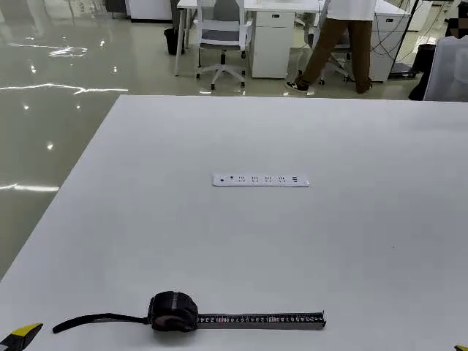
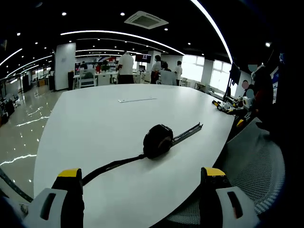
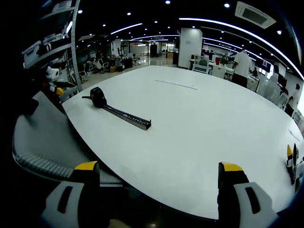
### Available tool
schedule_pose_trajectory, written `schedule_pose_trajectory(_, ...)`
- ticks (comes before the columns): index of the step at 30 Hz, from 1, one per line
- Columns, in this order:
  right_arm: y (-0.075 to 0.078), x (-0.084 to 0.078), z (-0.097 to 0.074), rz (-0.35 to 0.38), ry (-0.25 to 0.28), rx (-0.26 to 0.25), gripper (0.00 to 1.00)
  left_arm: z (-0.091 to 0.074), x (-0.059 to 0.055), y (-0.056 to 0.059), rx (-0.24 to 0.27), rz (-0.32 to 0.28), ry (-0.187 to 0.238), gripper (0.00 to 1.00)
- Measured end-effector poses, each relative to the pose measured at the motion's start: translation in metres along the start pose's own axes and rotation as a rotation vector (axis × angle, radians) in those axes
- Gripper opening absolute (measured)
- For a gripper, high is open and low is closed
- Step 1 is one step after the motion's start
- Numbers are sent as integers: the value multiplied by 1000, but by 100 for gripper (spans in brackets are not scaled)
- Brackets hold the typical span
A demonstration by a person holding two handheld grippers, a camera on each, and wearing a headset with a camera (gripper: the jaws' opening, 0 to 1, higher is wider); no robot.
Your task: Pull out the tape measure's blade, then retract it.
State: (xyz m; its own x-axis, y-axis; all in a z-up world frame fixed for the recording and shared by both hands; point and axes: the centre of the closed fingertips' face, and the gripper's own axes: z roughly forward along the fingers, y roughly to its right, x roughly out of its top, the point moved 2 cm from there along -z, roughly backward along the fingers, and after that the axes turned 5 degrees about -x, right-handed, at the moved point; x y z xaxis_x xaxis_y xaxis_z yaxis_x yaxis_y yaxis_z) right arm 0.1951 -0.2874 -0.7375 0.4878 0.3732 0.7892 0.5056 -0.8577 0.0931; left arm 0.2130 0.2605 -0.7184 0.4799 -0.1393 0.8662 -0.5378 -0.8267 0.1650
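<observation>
I saw the tape measure (image 1: 173,311) lying near the front edge of the white desk (image 1: 292,241). Its blade (image 1: 263,319) was drawn out flat to the right of the case, and its black strap (image 1: 95,319) trailed left. My left gripper (image 2: 142,173) and right gripper (image 3: 159,166) hung short of it, jaws wide apart and holding nothing. A power strip (image 1: 260,180) lay well beyond.

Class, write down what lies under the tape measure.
The tape measure lies on the bare white table, its blade pulled out flat along the surface. The patch of table directly beneath it is covered, so unseen.
</observation>
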Motion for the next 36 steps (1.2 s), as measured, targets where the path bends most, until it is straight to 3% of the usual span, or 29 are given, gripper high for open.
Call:
schedule_pose_trajectory(2, -1, -1, -3, -1, 8, -5, 100, 2, 2, -1, -1, -52, 8, 100)
schedule_pose_trajectory(4, -2, 2, -4, 19, 20, -4, 100, 4, 6, -5, 20, -19, 1, 100)
schedule_pose_trajectory(7, 0, 3, -1, 5, 17, -6, 100, 10, 17, 0, -10, 11, 8, 100)
schedule_pose_trajectory(10, 2, 6, 4, -8, 15, 3, 100, 15, 25, -3, -5, 41, 4, 100)
schedule_pose_trajectory(13, 4, 10, 3, -26, 23, 7, 100, 16, 28, -1, -7, 34, 10, 100)
schedule_pose_trajectory(15, 6, 13, 1, -33, 25, 5, 100, 16, 27, -1, -4, 41, 8, 100)
schedule_pose_trajectory(19, 13, 11, 1, -49, 27, -3, 100, 16, 15, -3, 9, 58, -36, 100)
schedule_pose_trajectory(26, 15, 9, -1, -56, -5, 14, 100, 11, 13, 3, -17, 29, -60, 100)
schedule_pose_trajectory(30, 12, 8, 0, -46, -14, 33, 100, 3, 20, -2, 11, 9, -18, 95)
schedule_pose_trajectory(31, 10, 8, 0, -29, -14, 39, 100, 1, 24, -5, 22, -8, 14, 97)
schedule_pose_trajectory(36, 9, 8, 0, -3, -12, 43, 100, -6, 19, -12, 22, -7, 2, 100)
